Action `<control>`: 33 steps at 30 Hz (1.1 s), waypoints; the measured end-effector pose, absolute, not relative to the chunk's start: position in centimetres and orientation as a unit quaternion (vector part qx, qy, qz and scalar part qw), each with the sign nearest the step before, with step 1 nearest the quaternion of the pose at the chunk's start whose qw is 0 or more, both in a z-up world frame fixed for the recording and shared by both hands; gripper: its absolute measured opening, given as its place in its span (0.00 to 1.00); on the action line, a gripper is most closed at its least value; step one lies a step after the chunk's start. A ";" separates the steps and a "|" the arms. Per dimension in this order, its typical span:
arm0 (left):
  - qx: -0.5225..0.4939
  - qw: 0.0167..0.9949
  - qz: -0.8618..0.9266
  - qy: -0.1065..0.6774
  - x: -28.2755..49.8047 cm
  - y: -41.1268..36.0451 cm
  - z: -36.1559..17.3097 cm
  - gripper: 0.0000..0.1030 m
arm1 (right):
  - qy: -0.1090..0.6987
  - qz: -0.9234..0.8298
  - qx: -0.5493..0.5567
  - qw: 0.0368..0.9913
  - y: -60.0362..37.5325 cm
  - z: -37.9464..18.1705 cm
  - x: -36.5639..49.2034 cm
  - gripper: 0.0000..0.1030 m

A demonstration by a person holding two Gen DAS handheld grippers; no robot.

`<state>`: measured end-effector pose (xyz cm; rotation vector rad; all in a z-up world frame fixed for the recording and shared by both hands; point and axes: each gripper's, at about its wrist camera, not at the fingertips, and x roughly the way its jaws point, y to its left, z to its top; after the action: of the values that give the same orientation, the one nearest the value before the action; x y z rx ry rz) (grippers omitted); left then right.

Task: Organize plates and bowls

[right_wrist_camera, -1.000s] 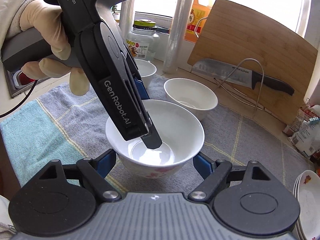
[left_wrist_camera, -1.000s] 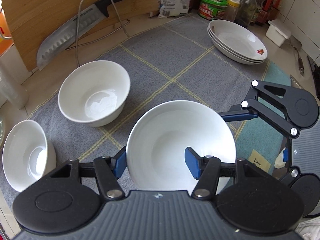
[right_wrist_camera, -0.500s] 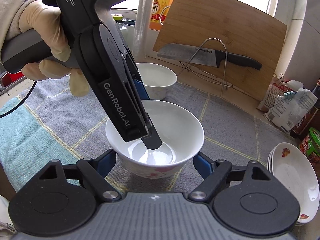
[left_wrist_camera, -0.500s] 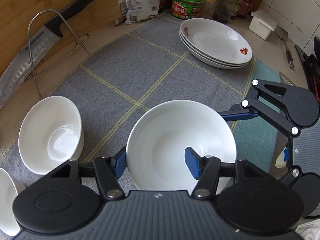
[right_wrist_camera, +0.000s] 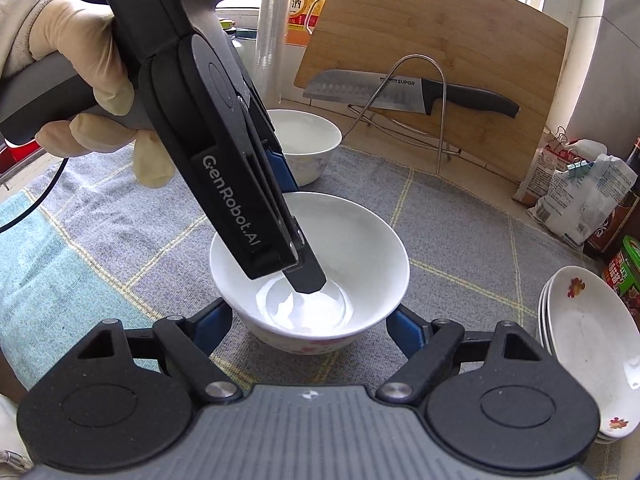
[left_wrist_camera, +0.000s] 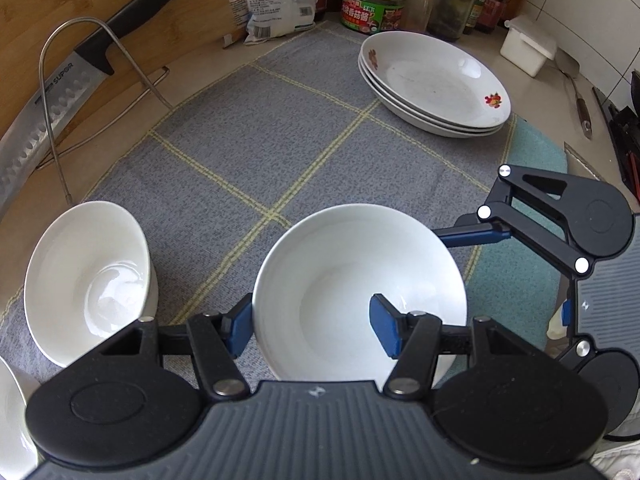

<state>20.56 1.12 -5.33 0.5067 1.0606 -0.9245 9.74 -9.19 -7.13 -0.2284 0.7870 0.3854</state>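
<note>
A white bowl with a flower print low on its outside is held by both grippers just over the grey checked cloth. My left gripper is shut on the bowl's near wall, one blue pad outside and one inside. In the right wrist view its inner finger reaches down into the bowl. My right gripper is shut on the same bowl, its pads against the two outer sides. A second white bowl stands on the cloth to the left, a third at the frame's edge.
A stack of three flower-print plates sits at the cloth's far right. A large knife leans on a wire rack before a wooden board. Jars, bottles and a bag line the back. A gloved hand grips the left handle.
Both grippers have carried the bowl to the right across the cloth. The other two bowls have slid off to the left, and the plate stack is nearer. Neither grip has changed.
</note>
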 end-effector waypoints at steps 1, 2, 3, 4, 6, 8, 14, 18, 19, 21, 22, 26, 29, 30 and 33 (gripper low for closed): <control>0.229 0.734 -0.419 0.483 20.6 1.2 -5.3 0.57 | 0.380 0.187 -0.111 0.899 -9.1 -7.1 9.8 0.85; 0.228 0.734 -0.418 0.484 20.7 1.3 -5.4 0.57 | 0.379 0.188 -0.111 0.899 -9.1 -7.1 9.8 0.85; 0.227 0.734 -0.417 0.485 20.8 1.3 -5.4 0.57 | 0.379 0.189 -0.110 0.899 -9.1 -7.1 9.8 0.85; 0.225 0.735 -0.416 0.486 20.8 1.4 -5.5 0.57 | 0.379 0.190 -0.109 0.899 -9.1 -7.1 9.9 0.85; 0.223 0.735 -0.415 0.488 20.9 1.5 -5.6 0.57 | 0.380 0.191 -0.109 0.898 -9.0 -7.1 10.1 0.85; 0.220 0.735 -0.415 0.489 20.8 1.5 -5.7 0.57 | 0.383 0.192 -0.109 0.897 -9.0 -7.3 10.2 0.85; 0.204 0.739 -0.423 0.483 20.9 1.8 -5.7 0.69 | 0.384 0.194 -0.097 0.897 -9.1 -7.5 10.2 0.89; 0.191 0.757 -0.421 0.461 20.7 2.2 -5.2 0.83 | 0.378 0.192 -0.093 0.901 -9.2 -7.4 9.8 1.00; 0.186 0.762 -0.419 0.457 20.7 2.5 -5.1 0.84 | 0.373 0.193 -0.096 0.902 -9.2 -7.4 9.6 1.00; 0.173 0.773 -0.413 0.450 20.6 3.0 -4.8 0.86 | 0.369 0.194 -0.099 0.904 -9.3 -7.1 9.4 1.00; 0.168 0.779 -0.410 0.443 20.4 3.3 -4.7 0.87 | 0.366 0.194 -0.099 0.905 -9.3 -7.0 9.3 1.00; 0.157 0.808 -0.391 0.412 19.4 4.3 -4.0 0.91 | 0.364 0.194 -0.095 0.906 -9.6 -6.7 9.2 1.00; 0.154 0.831 -0.371 0.385 18.4 4.9 -3.3 0.91 | 0.363 0.188 -0.109 0.906 -9.4 -6.5 9.0 1.00; 0.152 0.839 -0.366 0.374 18.0 5.2 -3.0 0.92 | 0.364 0.188 -0.113 0.905 -9.4 -6.4 9.0 1.00; 0.144 0.858 -0.349 0.347 16.9 5.9 -2.3 0.94 | 0.361 0.183 -0.121 0.906 -9.1 -6.2 8.8 1.00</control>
<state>16.89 5.94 -2.30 0.3032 0.7297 -0.7331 8.82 -9.13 -6.22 -0.2503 0.7458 0.3788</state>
